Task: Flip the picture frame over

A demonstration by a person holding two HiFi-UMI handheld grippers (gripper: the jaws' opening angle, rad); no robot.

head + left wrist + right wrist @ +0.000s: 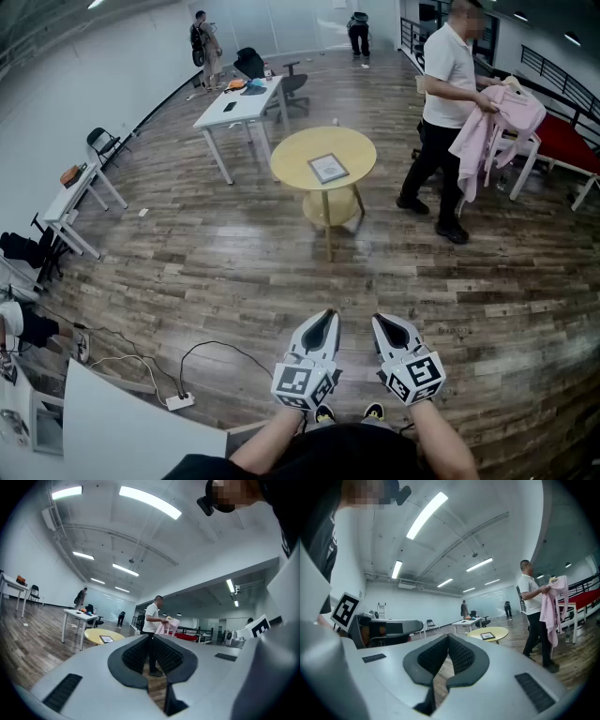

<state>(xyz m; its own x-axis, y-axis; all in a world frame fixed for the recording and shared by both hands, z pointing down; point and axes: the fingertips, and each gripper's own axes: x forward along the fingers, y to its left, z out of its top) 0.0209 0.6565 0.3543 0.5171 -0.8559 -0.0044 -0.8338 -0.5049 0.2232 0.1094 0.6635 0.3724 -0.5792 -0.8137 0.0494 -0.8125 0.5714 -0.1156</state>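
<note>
Across the room, on a round yellow worktop (292, 155), the frame (328, 168) lies flat near the middle, well apart from both grippers. Close to the person's body, the left gripper (325, 319) and right gripper (382, 324) are held level and side by side over bare wooden floor (234, 272), pointing roughly toward the worktop. Each gripper's own view shows the same state. The left fingers (136, 657) and the right fingers (461, 654) are clenched tip to tip with nothing between them. The flip is not yet begun; I judge this to be the approach step, with the whole task left to do. The next move calls for walking up to the worktop, parting the fingers of at least one gripper and working a tip under an edge of the frame. Lying flat, it may be awkward to lift, so the other gripper could steady it. A person (448, 75) handling a pink garment (492, 131) stands just right of the worktop, so coming in from the near or left side looks safer.
</note>
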